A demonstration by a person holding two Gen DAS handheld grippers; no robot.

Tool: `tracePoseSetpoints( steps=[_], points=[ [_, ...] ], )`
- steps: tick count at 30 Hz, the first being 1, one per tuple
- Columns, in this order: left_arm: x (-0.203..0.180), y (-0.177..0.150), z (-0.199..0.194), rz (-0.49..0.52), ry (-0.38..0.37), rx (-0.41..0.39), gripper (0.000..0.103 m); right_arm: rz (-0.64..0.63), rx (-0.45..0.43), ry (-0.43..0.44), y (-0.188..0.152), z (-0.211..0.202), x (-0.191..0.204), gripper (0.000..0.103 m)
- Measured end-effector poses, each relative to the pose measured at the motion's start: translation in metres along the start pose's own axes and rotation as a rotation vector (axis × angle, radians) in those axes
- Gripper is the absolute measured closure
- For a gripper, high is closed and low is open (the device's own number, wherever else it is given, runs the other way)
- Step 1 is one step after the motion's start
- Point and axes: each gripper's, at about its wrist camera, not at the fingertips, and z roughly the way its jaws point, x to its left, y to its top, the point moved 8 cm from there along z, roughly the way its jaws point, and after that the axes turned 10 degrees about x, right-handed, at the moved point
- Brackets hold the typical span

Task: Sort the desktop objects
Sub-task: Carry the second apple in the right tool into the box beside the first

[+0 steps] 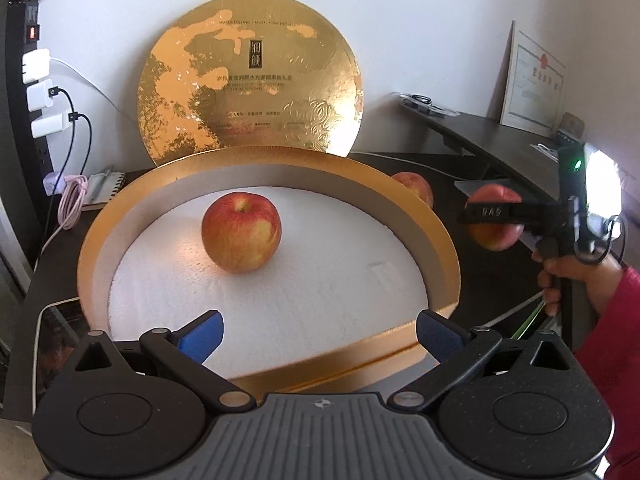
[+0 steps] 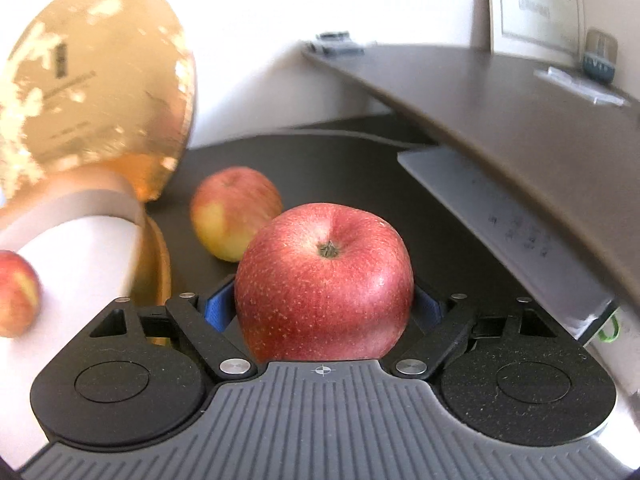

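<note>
A round gold box point(image 1: 440, 232) with a white foam floor lies on the dark desk, and one red-yellow apple point(image 1: 241, 232) sits inside it. My left gripper point(image 1: 318, 334) hovers open over the box's near rim, nothing between its blue pads. To the right of the box, a hand holds my right gripper point(image 1: 494, 216), shut on a second red apple point(image 2: 324, 280) lifted off the desk. A third apple point(image 2: 234, 210) lies on the desk behind the box's right side. In the right wrist view the box point(image 2: 156, 264) and its apple point(image 2: 16, 292) show blurred at the left.
The box's gold lid point(image 1: 248, 76) leans upright against the wall behind. A raised dark shelf point(image 2: 500, 120) with a framed certificate overhangs the desk's right side. A power strip with chargers point(image 1: 40, 92), a pink cable and a notebook sit at the left; a tablet lies near the box's left front.
</note>
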Motion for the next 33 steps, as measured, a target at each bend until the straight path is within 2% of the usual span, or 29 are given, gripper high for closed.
tracePoseSetpoints(
  steps=[8, 13, 17, 23, 33],
  points=[
    [0.017, -0.016, -0.021, -0.018, -0.012, -0.031, 0.001, -0.126, -0.121, 0.067, 0.020, -0.079, 0.061, 0.016],
    [0.032, -0.023, -0.029, -0.036, -0.004, -0.038, 0.001, -0.209, -0.132, 0.132, 0.022, -0.095, 0.114, 0.016],
    [0.045, -0.026, -0.032, -0.053, -0.003, -0.044, 0.001, -0.252, -0.095, 0.157, 0.015, -0.083, 0.147, 0.016],
    [0.055, -0.028, -0.028, -0.072, -0.020, -0.043, 0.001, -0.284, -0.004, 0.169, 0.003, -0.055, 0.177, 0.016],
    [0.069, -0.026, -0.019, -0.098, -0.030, -0.033, 0.001, -0.323, 0.101, 0.099, -0.001, -0.004, 0.184, 0.016]
  ],
)
